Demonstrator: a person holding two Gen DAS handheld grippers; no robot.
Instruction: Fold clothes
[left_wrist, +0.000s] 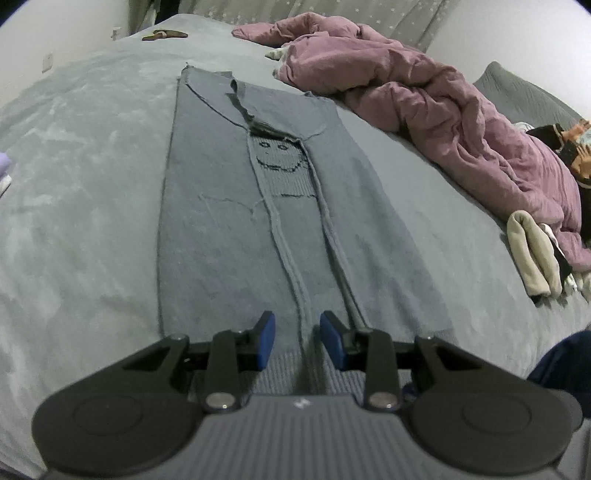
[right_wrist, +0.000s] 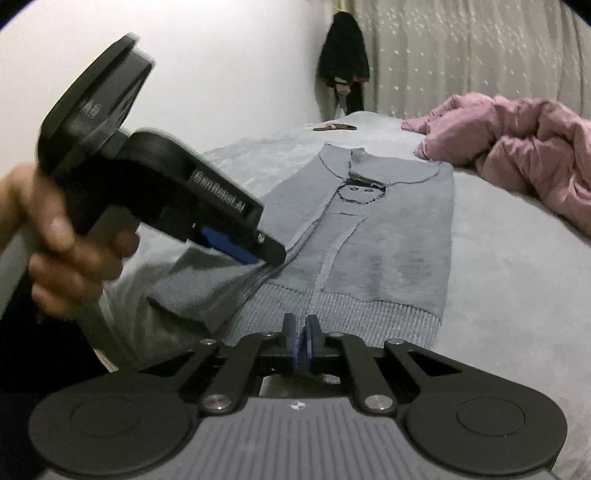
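Note:
A grey-blue knit sweater (left_wrist: 229, 221) (right_wrist: 388, 240) with a smiley face lies flat on the bed, both sides folded in toward the middle. My left gripper (left_wrist: 297, 332) hovers over the ribbed hem with its blue pads apart; a folded edge runs between them without being pressed. In the right wrist view that left gripper (right_wrist: 271, 256) comes in from the left, held by a hand (right_wrist: 55, 251), its tip meeting a raised ridge of the knit. My right gripper (right_wrist: 301, 328) is shut on the hem, a thin strip of cloth pinched between its pads.
A crumpled pink duvet (left_wrist: 443, 110) (right_wrist: 517, 147) fills the bed's right side. Beige folded cloth (left_wrist: 532, 254) lies beside it. A small brown item (left_wrist: 164, 34) rests at the far end. The grey bedcover (left_wrist: 74, 184) spreads left of the sweater. A dark garment (right_wrist: 343, 55) hangs on the wall.

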